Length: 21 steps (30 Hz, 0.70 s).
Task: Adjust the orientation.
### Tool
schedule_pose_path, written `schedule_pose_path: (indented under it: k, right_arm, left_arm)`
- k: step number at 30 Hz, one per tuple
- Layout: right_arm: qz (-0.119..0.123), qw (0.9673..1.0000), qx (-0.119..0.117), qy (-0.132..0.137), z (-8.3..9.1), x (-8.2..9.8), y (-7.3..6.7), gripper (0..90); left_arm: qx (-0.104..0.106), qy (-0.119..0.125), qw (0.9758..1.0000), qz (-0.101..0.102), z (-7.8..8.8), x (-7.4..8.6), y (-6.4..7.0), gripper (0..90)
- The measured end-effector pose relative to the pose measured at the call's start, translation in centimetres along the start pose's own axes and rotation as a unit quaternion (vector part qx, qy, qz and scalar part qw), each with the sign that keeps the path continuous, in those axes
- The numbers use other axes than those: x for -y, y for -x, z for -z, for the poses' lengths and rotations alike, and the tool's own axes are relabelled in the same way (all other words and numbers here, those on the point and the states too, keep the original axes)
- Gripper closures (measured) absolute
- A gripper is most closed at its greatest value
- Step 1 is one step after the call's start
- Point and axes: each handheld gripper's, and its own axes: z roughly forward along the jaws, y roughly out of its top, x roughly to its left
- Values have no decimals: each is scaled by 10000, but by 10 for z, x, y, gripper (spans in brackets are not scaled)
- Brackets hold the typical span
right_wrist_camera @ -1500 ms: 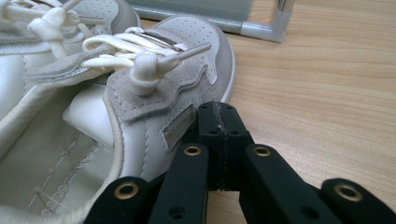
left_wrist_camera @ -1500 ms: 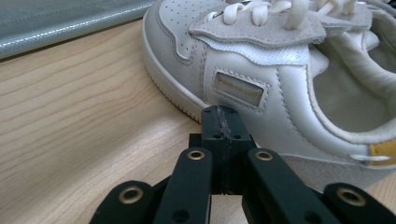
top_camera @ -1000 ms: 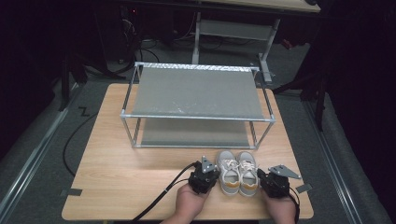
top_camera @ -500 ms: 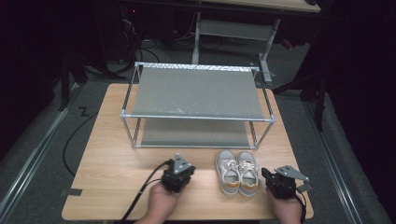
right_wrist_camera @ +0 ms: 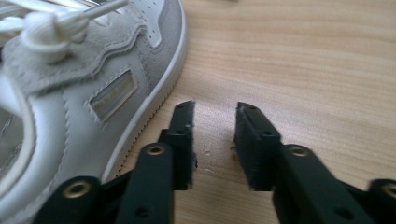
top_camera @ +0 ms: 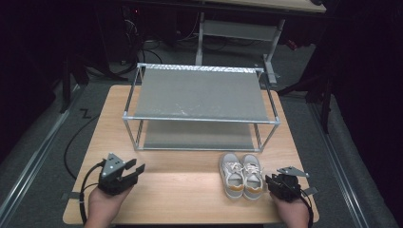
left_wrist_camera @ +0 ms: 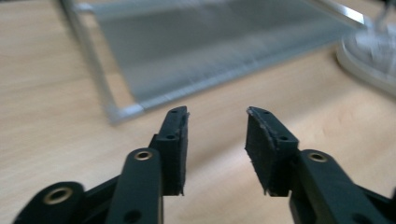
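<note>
A pair of grey and white sneakers (top_camera: 241, 175) stands side by side on the wooden table, toes toward the metal two-tier rack (top_camera: 199, 107). My left gripper (top_camera: 135, 172) hovers at the front left of the table, far from the shoes; its jaws have just been opening and nothing lies between them (left_wrist_camera: 217, 140). My right gripper (top_camera: 269, 183) sits just right of the right sneaker (right_wrist_camera: 79, 88), apart from its sole. Its jaws have also just been opening, with bare wood between them (right_wrist_camera: 215, 140).
The rack fills the table's middle and back, with a grey upper shelf and a lower shelf (top_camera: 197, 135) beneath it. Bare wood (top_camera: 180, 175) lies between my two hands. The table's front edge is close under both forearms. Cables trail off the left side.
My left gripper has swung from beside the sneakers to the front left of the table and opened. The right gripper has stayed beside the right shoe and opened a little.
</note>
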Motion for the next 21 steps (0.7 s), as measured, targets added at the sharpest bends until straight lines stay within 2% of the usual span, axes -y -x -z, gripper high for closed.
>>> schedule_pose_path:
  k: [1,2,5,6,7,8,9,10,11,12,13,14,15,16,17,18,20,21]
  right_arm:
    - [-103,9994,10,-318,-2,-6,-2,573]
    - [-103,9994,10,-318,-2,-6,-2,573]
    - [-112,9963,173,-837,0,-22,-7,508]
    - [-224,9941,187,-1047,0,-28,-7,491]
    - [-408,9901,277,-1312,1,-38,-6,479]
    - [-512,9865,289,-1531,0,-44,-3,465]
    - [-512,9865,289,-1531,0,-44,-3,465]
    - [-597,9817,290,-1785,0,-49,-1,452]
    - [-716,9730,231,-2181,-1,-55,2,416]
    - [-736,9656,187,-2486,-1,-60,4,399]
    - [-687,9613,173,-2664,-1,-64,4,403]
    - [-687,9613,173,-2664,-1,-64,4,403]
    - [-594,9565,215,-2849,-1,-68,3,438]
    - [-598,9536,226,-2942,-1,-69,2,448]
    - [-656,9479,147,-3113,-3,-71,3,448]
    - [-662,9455,200,-3182,-3,-72,3,448]
    - [-619,9463,250,-3164,-4,-72,4,449]
    - [-567,9444,287,-3226,-5,-73,5,449]
  left_arm:
    - [32,32,10000,87,0,0,-3,534]
    - [59,28,9999,130,-2,1,-5,534]
    - [55,-115,9999,-9,-13,4,-5,489]
    - [83,-157,9998,-21,-16,5,-4,481]
    - [201,-191,9996,-8,-21,5,-2,478]
    - [201,-191,9996,-8,-21,5,-2,476]
    - [254,-205,9995,-11,-23,5,0,476]
    - [300,-215,9993,-61,-24,5,2,476]
    - [316,-201,9993,-84,-23,5,4,476]
    - [329,-194,9992,-91,-23,5,5,475]
    - [372,-139,9992,-103,-20,3,6,473]
    - [372,-139,9992,-103,-20,3,6,473]
    - [381,-115,9992,-92,-19,3,7,473]
    - [391,-98,9992,-72,-19,2,6,472]
    - [394,-103,9992,-53,-19,2,6,465]
    - [387,-111,9992,-10,-20,2,5,460]
    - [370,-156,9992,38,-22,3,3,454]
    - [364,-175,9992,52,-23,3,3,450]
